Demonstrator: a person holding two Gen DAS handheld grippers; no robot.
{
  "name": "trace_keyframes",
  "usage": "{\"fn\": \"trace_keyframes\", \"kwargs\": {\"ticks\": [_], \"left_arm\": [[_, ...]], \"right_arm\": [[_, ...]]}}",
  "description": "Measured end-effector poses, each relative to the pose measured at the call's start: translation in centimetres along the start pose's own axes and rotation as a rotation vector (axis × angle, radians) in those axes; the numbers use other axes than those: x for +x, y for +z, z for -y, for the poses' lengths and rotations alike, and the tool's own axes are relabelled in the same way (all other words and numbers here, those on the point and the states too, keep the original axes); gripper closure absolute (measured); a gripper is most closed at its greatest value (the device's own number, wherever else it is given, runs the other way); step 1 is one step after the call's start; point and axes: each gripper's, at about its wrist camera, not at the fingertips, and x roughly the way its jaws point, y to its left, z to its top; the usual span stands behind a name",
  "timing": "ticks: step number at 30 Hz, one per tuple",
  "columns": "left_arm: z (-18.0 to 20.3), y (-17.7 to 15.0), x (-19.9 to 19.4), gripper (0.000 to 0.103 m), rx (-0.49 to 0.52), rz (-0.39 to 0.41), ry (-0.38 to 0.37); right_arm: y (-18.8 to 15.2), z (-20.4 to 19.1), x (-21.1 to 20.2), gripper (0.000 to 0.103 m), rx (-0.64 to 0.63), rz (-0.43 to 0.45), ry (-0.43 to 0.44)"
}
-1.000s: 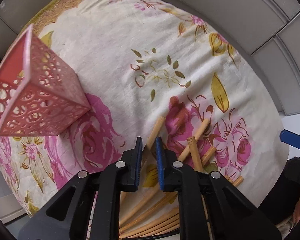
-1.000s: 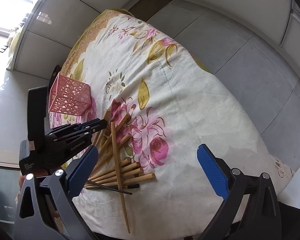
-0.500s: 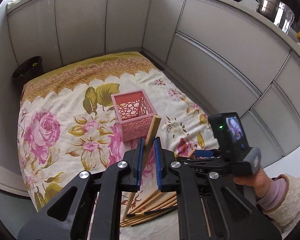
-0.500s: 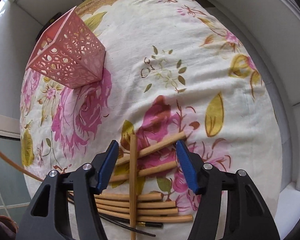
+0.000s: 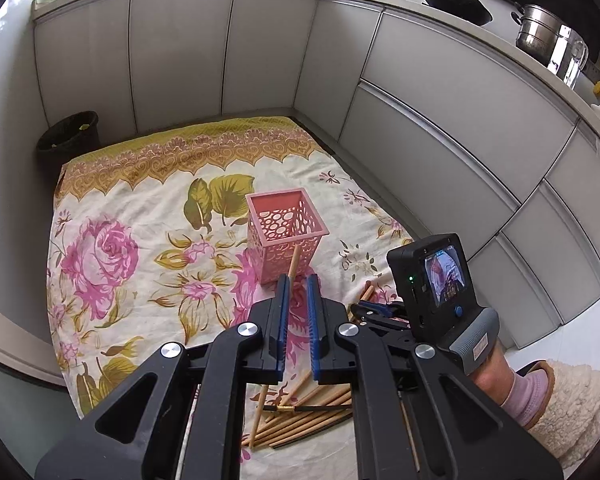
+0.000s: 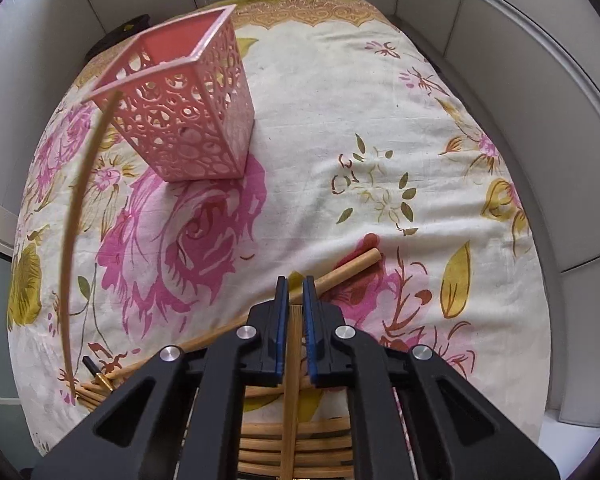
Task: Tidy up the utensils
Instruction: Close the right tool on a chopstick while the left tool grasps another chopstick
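Observation:
A pink perforated square holder (image 5: 286,231) stands upright on a floral cloth (image 5: 140,216); it also shows in the right wrist view (image 6: 188,116). My left gripper (image 5: 296,280) is shut on a wooden chopstick (image 5: 293,261), held high in front of the holder. That stick appears as a curved line in the right wrist view (image 6: 80,208). My right gripper (image 6: 295,284) is down at the pile of wooden chopsticks (image 6: 296,440), shut on one chopstick (image 6: 293,380). The pile shows in the left wrist view (image 5: 300,412).
Grey cabinet fronts (image 5: 440,120) surround the cloth at the back and right. A black bin (image 5: 70,136) stands at the cloth's far left corner. A thick chopstick (image 6: 348,270) and a black chopstick (image 6: 96,372) lie by the pile.
My left gripper has risen further with its chopstick, which has slid lower in the jaws. My right gripper has closed on a chopstick in the pile.

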Motion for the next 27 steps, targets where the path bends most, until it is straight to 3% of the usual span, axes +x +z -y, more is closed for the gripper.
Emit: {"fn": "trace_keyframes", "kwargs": {"ticks": [6,9,15,19,27], "left_arm": [[1.6,-0.3,-0.1,0.095,0.037,-0.016,-0.015],[2.0,-0.6,1.1,0.095,0.053,-0.064,-0.016],[0.2,-2.2,8.2,0.094,0.025,-0.276,0.004],[-0.3,-3.6,13.6,0.094,0.062,-0.401,0.022],[0.0,-3.5,19.1,0.091,0.219,-0.46,0.085]], "right_arm": [[-1.2,2.1,-3.2,0.095,0.011,0.059,0.041],[-1.2,2.2,-3.7,0.095,0.048,0.057,0.065],[-0.6,5.0,-3.3,0.095,0.158,-0.008,0.175],[-0.6,5.9,-3.5,0.095,0.176,-0.01,0.191],[-1.6,7.7,-1.9,0.095,0.219,-0.047,0.23]]}}
